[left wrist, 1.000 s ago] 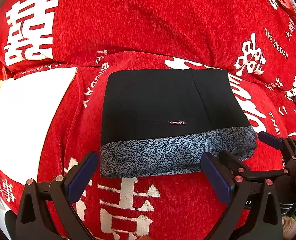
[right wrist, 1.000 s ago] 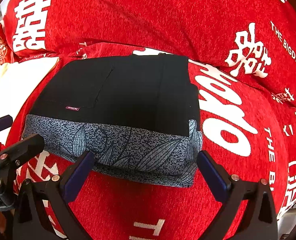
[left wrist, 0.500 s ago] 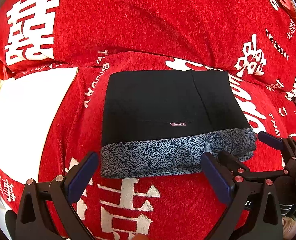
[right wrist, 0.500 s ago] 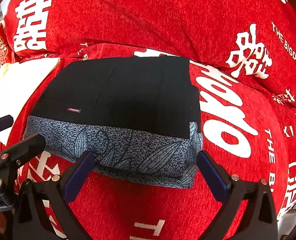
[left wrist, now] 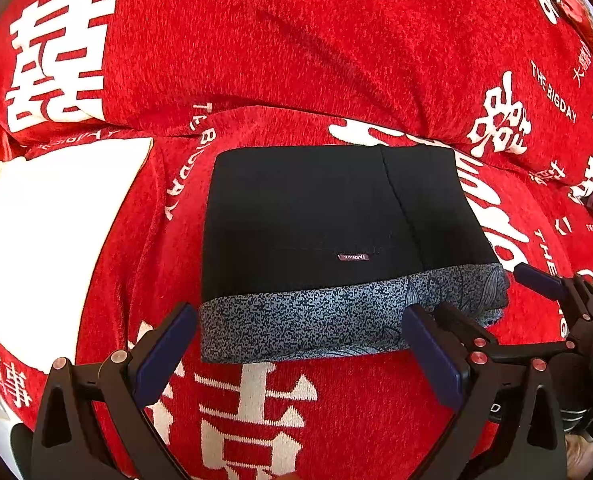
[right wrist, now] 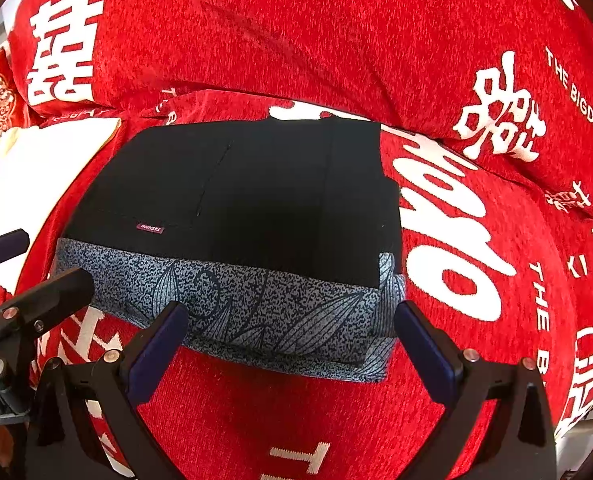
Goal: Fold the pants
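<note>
1. Pants [left wrist: 324,216] lie folded in a compact rectangle on the red sofa cover [left wrist: 336,40], in front of both grippers.
2. Left gripper [left wrist: 296,344] and right gripper [right wrist: 292,332]: fingers wide open, holding nothing.
3. Folding looks done imo; maybe only tidy the edges.

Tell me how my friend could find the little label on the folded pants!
Look at the big red blanket with white lettering; the folded black pants with a speckled grey-blue band lie on it. The small maroon fabric label sits just above that band, the only coloured patch on the plain black cloth.
</note>
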The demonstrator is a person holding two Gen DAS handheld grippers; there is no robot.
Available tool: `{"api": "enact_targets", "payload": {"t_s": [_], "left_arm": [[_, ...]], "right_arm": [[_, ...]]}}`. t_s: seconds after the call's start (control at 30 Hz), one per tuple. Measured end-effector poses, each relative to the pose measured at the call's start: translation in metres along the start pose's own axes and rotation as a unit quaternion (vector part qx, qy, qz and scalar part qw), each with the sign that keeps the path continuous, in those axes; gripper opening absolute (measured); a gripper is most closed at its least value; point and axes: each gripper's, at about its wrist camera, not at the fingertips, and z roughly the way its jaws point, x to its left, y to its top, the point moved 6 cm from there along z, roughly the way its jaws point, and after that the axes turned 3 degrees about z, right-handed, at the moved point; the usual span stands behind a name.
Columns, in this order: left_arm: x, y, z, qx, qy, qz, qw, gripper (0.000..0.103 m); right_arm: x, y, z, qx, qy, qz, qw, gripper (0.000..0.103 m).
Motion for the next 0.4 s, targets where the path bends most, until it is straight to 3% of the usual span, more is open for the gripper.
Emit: {"api": "enact_targets", "payload": {"t_s": [0.4], "left_arm": [[0.0025,-0.0021,-0.0001,0.003,-0.006,-0.006,1.0,0.102]], "right_arm": [[0.0016,0.0004,0.0004,0.002,0.001,0.002,1.0,0.103]]}}
